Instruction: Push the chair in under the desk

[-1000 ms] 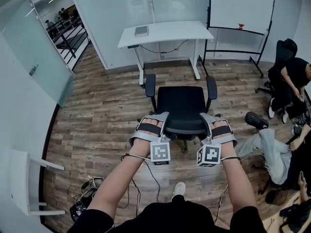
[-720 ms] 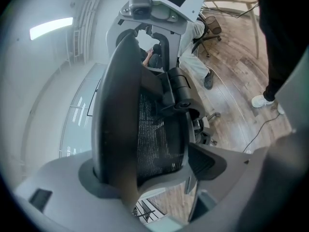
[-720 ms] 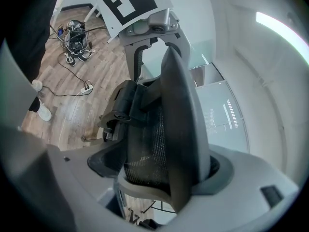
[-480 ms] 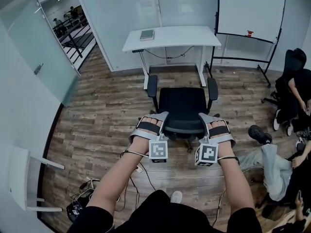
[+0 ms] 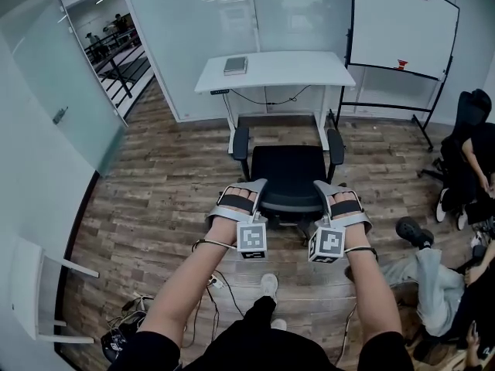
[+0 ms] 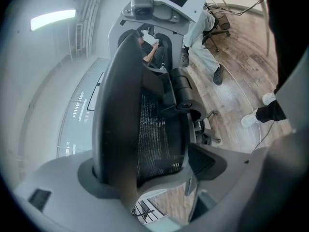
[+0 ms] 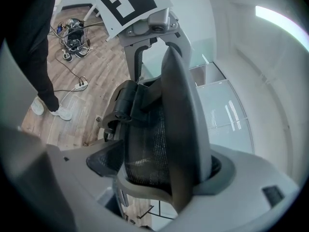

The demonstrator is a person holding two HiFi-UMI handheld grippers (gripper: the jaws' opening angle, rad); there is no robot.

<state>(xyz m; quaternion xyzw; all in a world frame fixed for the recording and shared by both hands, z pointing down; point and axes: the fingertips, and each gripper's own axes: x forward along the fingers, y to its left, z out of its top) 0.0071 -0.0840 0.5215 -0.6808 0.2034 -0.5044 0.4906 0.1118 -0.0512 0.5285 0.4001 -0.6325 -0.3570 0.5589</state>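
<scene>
Black mesh chair (image 5: 290, 172) stands facing the desk (image 5: 298, 69), seat not yet under it; the desk lies straight ahead. Left gripper (image 5: 243, 192) and right gripper (image 5: 340, 192) clamp the backrest top, one each side, equally near; the right fingers have just been opening slightly round it.

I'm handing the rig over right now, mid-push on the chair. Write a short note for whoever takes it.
Left gripper: shut on the left side of the backrest top edge.
Right gripper: gripping the same edge on the right side, pads on it. Its jaws have just been opening slightly.
Office chair: faces the white desk and is roughly lined up with it. The seat is not yet under the top.
Done: both grips taken, chair aimed.
Left: push straight forward until the seat is under the desk, then release.
</scene>
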